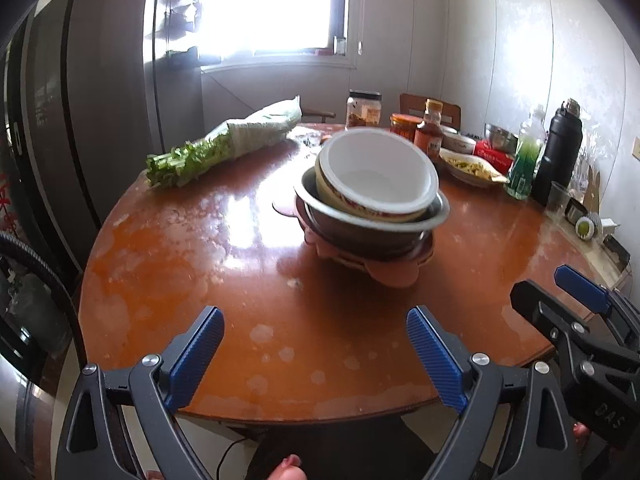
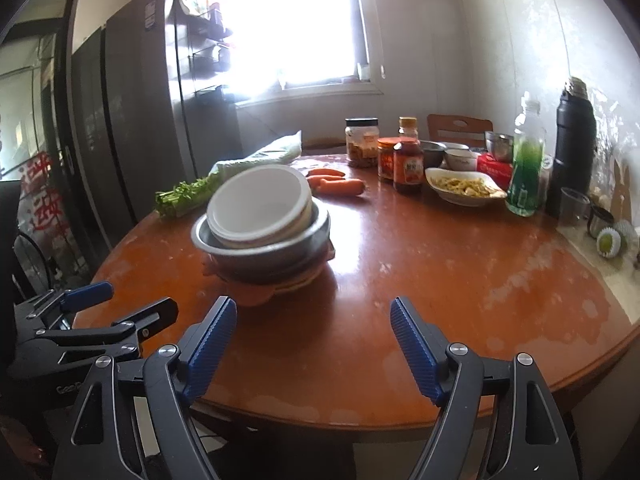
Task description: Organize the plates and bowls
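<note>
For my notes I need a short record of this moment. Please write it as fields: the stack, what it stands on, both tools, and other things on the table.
stack: white bowl tilted inside a metal bowl, on pink plates
surface: round wooden table
left tool: open, holds nothing, short of the stack
right tool: open, holds nothing, short of the stack
other things: celery, carrots, sauce bottle, dish of food, green bottle, black flask
</note>
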Tool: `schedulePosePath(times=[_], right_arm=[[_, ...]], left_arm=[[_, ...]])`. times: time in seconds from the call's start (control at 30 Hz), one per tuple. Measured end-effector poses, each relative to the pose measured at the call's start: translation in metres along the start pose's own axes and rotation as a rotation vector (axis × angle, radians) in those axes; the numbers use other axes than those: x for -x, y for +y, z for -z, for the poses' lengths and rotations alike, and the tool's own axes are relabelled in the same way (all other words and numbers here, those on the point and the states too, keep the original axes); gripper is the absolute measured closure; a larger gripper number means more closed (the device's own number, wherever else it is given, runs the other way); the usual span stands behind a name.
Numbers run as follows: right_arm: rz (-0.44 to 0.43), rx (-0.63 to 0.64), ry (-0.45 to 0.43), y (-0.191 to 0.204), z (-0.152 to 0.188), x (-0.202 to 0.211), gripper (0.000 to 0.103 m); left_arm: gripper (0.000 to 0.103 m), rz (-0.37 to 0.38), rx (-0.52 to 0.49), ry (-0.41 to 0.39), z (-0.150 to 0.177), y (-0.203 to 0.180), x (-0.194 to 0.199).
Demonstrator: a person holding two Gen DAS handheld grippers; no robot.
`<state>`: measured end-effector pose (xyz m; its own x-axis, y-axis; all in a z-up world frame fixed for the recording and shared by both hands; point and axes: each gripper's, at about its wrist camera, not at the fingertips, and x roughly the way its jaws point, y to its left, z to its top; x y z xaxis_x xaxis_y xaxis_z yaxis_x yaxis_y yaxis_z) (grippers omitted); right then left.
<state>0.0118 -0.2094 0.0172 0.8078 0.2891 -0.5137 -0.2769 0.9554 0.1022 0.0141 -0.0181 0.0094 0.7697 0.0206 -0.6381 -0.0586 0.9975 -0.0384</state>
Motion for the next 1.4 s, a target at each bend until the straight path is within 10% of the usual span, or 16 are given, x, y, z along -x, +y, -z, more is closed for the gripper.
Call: schedulePosePath(times=[1.4], right_arm=[[-0.009,-0.022,0.06,-0.005,0.014,-0.019,0.022]], left_arm=[[0.01,-0.016,0.019,0.044,0.008,0.004,-0.018]])
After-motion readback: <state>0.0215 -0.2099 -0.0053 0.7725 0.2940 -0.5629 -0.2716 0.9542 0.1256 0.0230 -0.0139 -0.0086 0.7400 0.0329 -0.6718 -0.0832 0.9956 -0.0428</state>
